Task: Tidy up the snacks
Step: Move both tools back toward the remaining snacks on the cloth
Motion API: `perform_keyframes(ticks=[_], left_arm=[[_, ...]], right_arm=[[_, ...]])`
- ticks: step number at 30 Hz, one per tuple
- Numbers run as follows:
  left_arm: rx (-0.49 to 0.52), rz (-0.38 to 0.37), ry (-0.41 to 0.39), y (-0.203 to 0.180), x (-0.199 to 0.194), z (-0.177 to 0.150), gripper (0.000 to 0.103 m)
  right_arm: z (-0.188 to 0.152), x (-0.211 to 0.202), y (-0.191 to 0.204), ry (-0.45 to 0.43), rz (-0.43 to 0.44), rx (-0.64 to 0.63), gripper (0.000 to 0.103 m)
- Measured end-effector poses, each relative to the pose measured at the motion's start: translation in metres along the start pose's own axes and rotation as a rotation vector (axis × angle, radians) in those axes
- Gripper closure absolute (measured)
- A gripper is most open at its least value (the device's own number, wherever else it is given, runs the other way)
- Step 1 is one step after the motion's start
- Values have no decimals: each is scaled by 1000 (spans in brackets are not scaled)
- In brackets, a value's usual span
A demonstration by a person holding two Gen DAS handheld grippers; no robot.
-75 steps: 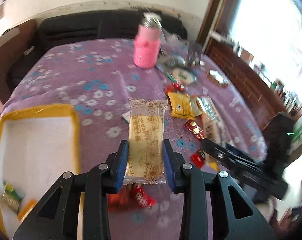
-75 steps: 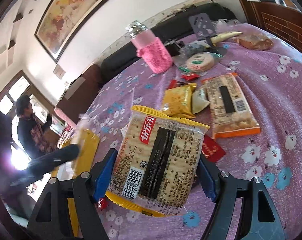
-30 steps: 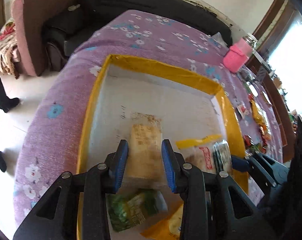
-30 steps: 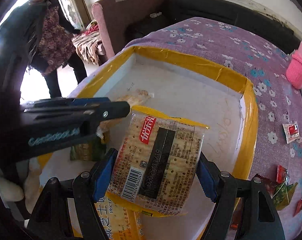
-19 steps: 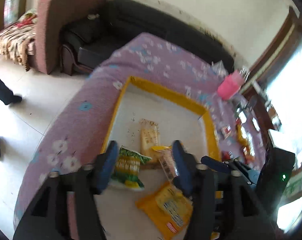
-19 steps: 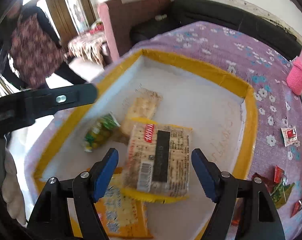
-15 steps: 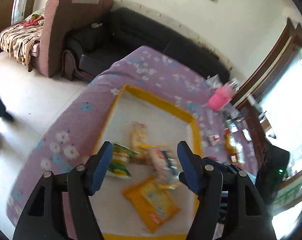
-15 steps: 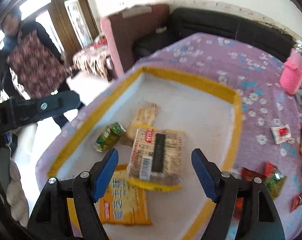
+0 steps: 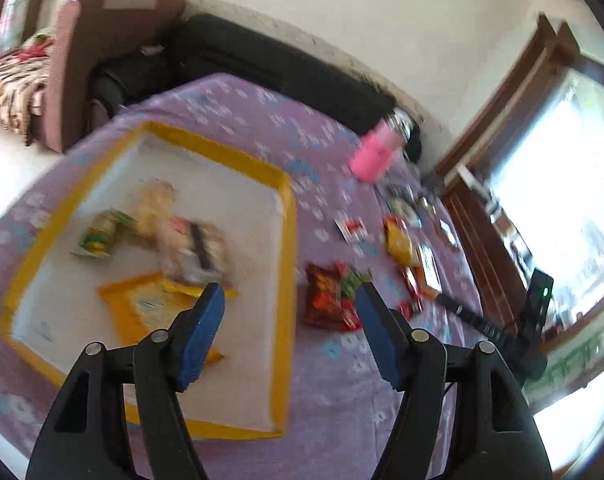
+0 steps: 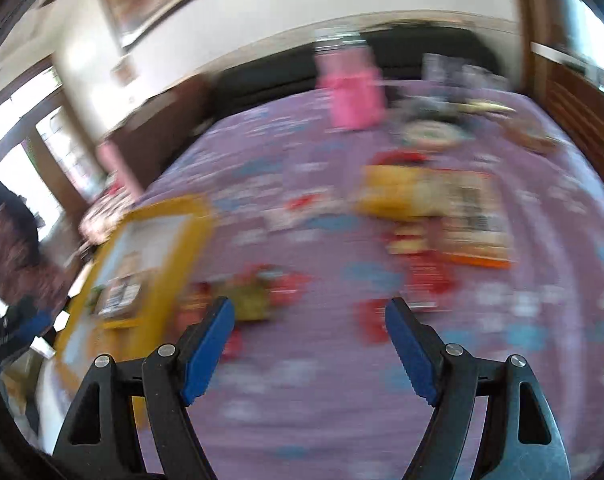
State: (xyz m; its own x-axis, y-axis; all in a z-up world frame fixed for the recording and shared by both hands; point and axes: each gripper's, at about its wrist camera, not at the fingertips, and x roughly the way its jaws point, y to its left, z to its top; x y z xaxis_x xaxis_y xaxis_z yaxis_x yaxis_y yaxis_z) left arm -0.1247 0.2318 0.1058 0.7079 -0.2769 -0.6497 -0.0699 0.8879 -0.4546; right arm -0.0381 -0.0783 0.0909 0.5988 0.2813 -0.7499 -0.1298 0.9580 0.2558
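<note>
Snacks in tray: four packets lie inside the yellow-rimmed tray point(image 9: 286, 216) on its white floor.
Cracker pack point(image 9: 197, 250): it lies flat on top, its dark label stripe up, long axis running from the near edge toward the far edge of the tray; it rests partly on the orange-yellow packet point(image 9: 153, 312).
Green packet point(image 9: 101, 234): it lies to the left of the cracker pack, long axis slanted toward the far right.
Pale biscuit bar point(image 9: 155, 202): it lies beyond the cracker pack, long axis pointing away from the camera.
Writing: motion blur hides all print; no brand can be read in either view.
Loose snacks: a red bag point(image 9: 328, 298) lies just right of the tray, a yellow bag point(image 9: 398, 240) farther right, and small red wrappers near them.
Left tool point(image 9: 289, 328): its blue pads are spread wide and hold nothing; it hangs above the near right part of the tray.
Right tool point(image 10: 310, 344): it is spread wide and holds nothing, above the cloth between the tray point(image 10: 197, 216) and the loose snacks; this view is strongly blurred.
Surface: a purple cloth point(image 9: 334, 412) with white and blue flowers covers the desk.
Pink-sleeved bottle point(image 9: 374, 158): it stands at the far side of the cloth.
Room: a black sofa point(image 9: 261, 60) stands along a pale wall, with a bright window point(image 9: 562, 184) at the right.
</note>
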Motion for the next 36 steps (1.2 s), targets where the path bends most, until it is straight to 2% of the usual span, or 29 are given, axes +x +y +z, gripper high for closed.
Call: perform_keyframes(ticks=[2, 7, 10, 17, 28, 33, 36], left_arm=[[21, 4, 31, -13, 13, -6, 36], [80, 22, 75, -37, 28, -15, 36], [104, 45, 73, -46, 28, -19, 36], [137, 79, 88, -56, 37, -25, 36], [111, 60, 103, -52, 46, -27, 36], [82, 59, 73, -41, 37, -21, 36], [67, 65, 66, -34, 37, -19, 36]], right_arm=[[1, -3, -30, -15, -40, 56, 22], [-5, 8, -63, 11, -16, 139, 22], [-9, 23, -52, 31, 6, 127, 22], [-20, 34, -43, -28, 4, 84, 23], [-23, 40, -56, -12, 18, 122, 23], [-6, 23, -66, -41, 50, 174, 23], [15, 18, -72, -42, 26, 173, 22]])
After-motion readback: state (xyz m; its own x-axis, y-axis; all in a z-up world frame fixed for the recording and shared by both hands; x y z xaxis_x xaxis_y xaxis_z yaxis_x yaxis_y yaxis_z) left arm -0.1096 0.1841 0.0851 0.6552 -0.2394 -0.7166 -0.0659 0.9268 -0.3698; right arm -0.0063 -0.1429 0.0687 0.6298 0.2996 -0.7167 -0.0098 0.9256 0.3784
